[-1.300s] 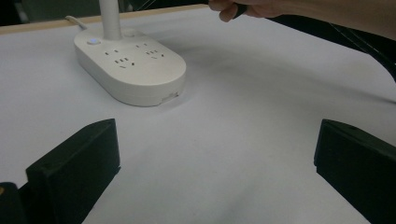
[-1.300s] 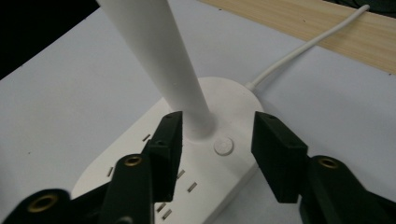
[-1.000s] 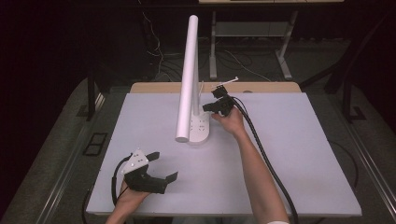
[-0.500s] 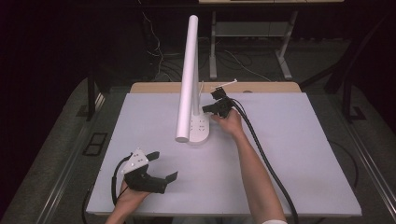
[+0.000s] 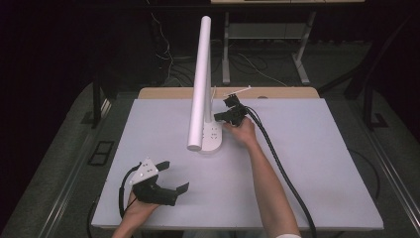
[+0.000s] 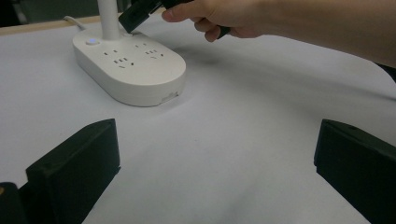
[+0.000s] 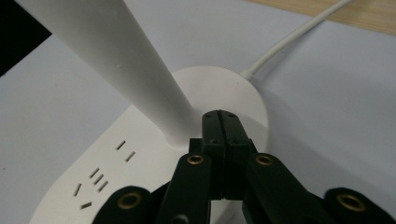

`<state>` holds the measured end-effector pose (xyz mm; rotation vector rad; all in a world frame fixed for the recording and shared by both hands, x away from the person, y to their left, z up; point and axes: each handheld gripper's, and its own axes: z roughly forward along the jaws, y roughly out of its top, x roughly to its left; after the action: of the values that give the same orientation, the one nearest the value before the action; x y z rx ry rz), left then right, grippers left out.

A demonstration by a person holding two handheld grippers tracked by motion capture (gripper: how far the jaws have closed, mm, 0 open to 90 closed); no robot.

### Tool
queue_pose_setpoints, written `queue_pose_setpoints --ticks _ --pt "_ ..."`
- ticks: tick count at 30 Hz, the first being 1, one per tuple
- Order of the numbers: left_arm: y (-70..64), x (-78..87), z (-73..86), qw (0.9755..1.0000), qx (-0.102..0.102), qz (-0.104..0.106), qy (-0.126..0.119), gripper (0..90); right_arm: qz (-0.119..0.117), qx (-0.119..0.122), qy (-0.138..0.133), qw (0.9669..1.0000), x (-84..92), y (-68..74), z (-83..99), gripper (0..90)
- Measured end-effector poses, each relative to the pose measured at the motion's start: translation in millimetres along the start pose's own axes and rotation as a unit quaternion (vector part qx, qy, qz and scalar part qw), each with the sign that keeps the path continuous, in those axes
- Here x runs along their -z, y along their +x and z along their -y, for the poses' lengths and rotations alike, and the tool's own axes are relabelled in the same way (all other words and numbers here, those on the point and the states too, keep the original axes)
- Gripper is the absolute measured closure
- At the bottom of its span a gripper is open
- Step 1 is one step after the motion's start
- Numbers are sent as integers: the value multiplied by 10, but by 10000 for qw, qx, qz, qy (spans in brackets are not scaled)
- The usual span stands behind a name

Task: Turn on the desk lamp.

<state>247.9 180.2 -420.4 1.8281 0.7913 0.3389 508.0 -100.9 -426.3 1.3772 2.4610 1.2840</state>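
A white desk lamp stands at the back middle of the table, with a tall tube (image 5: 200,74) rising from an oval base (image 5: 212,141) that carries sockets. My right gripper (image 5: 218,117) is shut with nothing in it. Its tips (image 7: 220,116) rest over the base (image 7: 233,88), right against the foot of the stem (image 7: 126,60). My left gripper (image 5: 174,176) lies open near the front left of the table, its jaws wide apart (image 6: 215,163) and pointing toward the base (image 6: 135,70), well short of it. The right gripper (image 6: 135,16) hovers over the back of that base.
A white cable (image 7: 289,42) runs from the base's far end to the wooden table edge (image 5: 277,92). A lit button (image 6: 92,42) sits on the base. The right gripper's black cable (image 5: 282,168) trails across the white tabletop (image 5: 322,163) to the front.
The right hand has sunk a touch toward the lamp's base. The left gripper has kept still.
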Motion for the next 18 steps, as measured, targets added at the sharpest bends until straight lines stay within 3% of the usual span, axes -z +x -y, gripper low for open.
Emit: queue_pose_setpoints --ticks 18 --pt "-11 -12 -1 10000 -32 0 31 0 215 137 -2 9997 -14 48 22 895"
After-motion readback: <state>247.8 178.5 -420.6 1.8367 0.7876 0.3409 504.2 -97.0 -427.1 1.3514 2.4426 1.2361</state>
